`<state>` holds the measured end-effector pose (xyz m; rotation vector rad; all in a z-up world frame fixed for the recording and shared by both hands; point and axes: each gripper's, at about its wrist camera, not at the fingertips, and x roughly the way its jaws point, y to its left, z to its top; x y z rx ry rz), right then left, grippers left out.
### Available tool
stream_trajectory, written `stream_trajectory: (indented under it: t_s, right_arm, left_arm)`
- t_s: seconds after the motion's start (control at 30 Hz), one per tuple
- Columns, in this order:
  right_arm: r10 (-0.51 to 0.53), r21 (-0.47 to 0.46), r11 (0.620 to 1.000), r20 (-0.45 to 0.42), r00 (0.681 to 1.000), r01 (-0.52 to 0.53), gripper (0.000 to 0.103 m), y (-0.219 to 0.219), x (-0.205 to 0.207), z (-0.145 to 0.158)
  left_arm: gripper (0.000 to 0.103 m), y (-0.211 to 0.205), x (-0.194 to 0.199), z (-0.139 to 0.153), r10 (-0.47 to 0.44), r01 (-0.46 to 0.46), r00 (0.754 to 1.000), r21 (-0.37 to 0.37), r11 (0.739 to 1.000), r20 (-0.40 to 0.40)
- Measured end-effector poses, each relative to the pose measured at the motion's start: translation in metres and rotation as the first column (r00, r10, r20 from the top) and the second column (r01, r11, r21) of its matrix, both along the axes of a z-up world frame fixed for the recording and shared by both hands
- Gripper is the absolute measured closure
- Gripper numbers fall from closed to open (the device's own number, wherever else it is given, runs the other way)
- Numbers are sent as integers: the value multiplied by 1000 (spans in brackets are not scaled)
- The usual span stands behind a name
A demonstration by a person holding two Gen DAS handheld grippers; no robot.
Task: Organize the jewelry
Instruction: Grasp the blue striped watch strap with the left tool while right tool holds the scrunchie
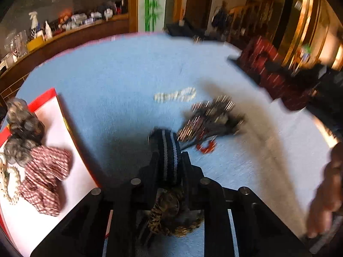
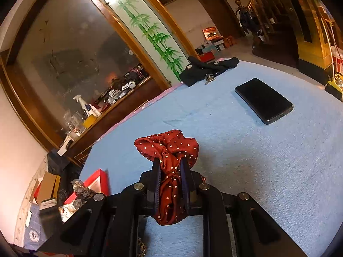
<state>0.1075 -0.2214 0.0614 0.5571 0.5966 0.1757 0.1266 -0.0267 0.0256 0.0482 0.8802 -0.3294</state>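
Fingers of the left gripper point(image 1: 169, 156) pinch a striped watch strap point(image 1: 169, 150); right gripper point(image 2: 170, 167) fingers squeeze a dotted scrunchie point(image 2: 169, 147). Loose ends might snag the red box point(image 1: 46, 98).

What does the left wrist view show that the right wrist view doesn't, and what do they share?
Left wrist only: the left hand-held gripper shut on a navy striped strap, a pale beaded bracelet, a blurred jewelry pile, a red ring-shaped piece and a striped scrunchie in the tray.

Right wrist only: the right hand-held gripper shut on a red polka-dot scrunchie, a black phone, a dark cap.

Both: the blue cloth and red-edged tray.
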Motion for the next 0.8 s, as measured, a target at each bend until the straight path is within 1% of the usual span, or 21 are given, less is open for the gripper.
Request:
stream_trajectory:
  t_s: [0.03,0.1,0.13,0.2,0.23,0.3,0.53,0.67,0.8]
  right_arm:
    - [-3,-3,1000,5,1000,3,84,1,-1,1]
    - [-5,-4,1000,17,1000,5,84,1,-4,4]
    - [-5,-7,1000,25,1000,5,84,3,-5,5]
    - [-3,-14,1000,32,999,3,84,4,-7,7]
    - [1,-15,1000,36,999,-1,84,6,-7,8]
    - [8,-18,1000,39,999,-7,84,7,-7,8]
    - [64,-39,997,62,996,-62,84,17,-11,11]
    - [89,-82,993,78,993,-82,84,27,-14,14]
    - [99,-102,991,94,991,-89,84,31,-16,17]
  left_arm:
    - [85,3,-6,13,-5,7,999,-37,999,47]
    - [85,13,-20,38,1,15,989,-108,994,148]
    - [85,16,-28,48,2,24,982,-134,991,191]
    - [85,23,-42,67,18,36,959,-184,982,281]
    - [85,25,-47,73,20,41,951,-190,981,307]
    - [85,25,-48,75,26,33,949,-182,983,315]
    - [85,27,-36,60,68,-34,963,-134,990,261]
    - [85,28,-35,54,85,-61,959,-96,994,270]
    - [85,27,-37,51,95,-79,953,-68,995,287]
